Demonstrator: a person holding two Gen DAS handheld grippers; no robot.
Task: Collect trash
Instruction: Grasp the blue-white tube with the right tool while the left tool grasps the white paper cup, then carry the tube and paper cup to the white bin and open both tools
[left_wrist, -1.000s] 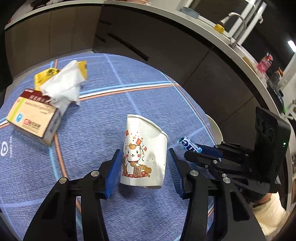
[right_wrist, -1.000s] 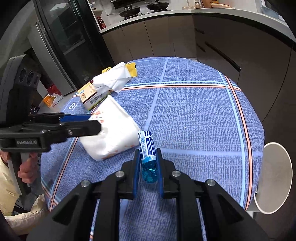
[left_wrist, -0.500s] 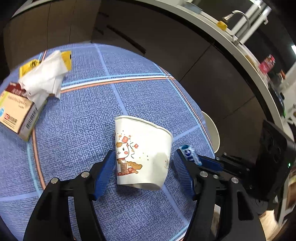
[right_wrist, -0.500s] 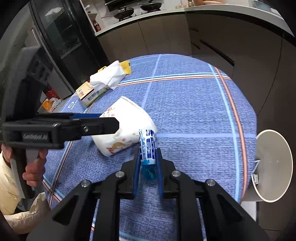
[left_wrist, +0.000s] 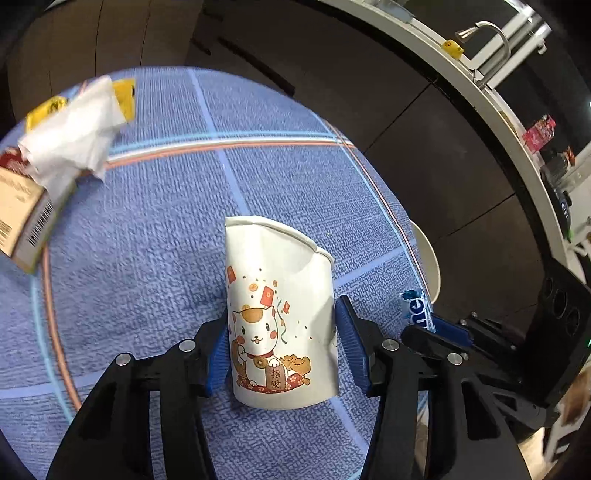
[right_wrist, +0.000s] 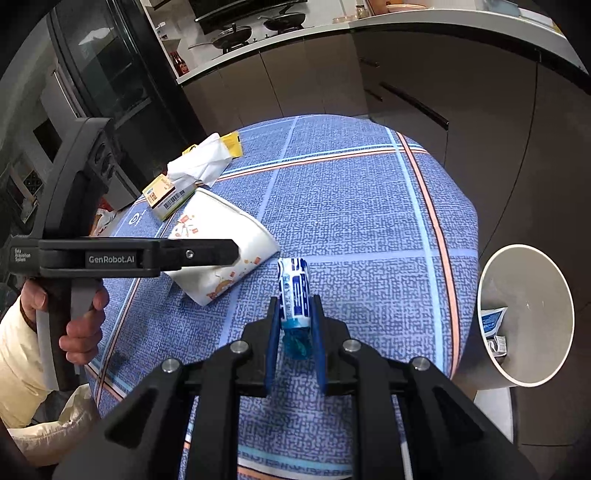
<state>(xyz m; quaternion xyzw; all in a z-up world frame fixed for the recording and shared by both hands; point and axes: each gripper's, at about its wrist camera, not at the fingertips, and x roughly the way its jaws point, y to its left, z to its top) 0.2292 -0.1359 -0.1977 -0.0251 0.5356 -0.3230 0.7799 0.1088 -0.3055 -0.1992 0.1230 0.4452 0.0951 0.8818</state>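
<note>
My left gripper (left_wrist: 281, 341) is shut on a crushed white paper cup (left_wrist: 279, 314) with a cat print, held above the blue tablecloth (left_wrist: 147, 240); the cup also shows in the right wrist view (right_wrist: 221, 247). My right gripper (right_wrist: 295, 328) is shut on a blue and white candy roll (right_wrist: 293, 295), which also shows in the left wrist view (left_wrist: 417, 308). A white tissue (left_wrist: 70, 140), a yellow wrapper (left_wrist: 123, 98) and a small cardboard box (left_wrist: 22, 218) lie at the table's far left. A white trash bin (right_wrist: 524, 314) stands beside the table on the right, with some wrappers inside.
Dark kitchen cabinets (right_wrist: 406, 74) curve behind the round table. A counter with a stove and pans (right_wrist: 251, 29) is further back. The person's hand (right_wrist: 79, 325) holds the left gripper's handle at the left.
The left gripper has closed on the paper cup and lifted it. The right gripper has moved right with the candy roll, and the trash bin has come fully into its view.
</note>
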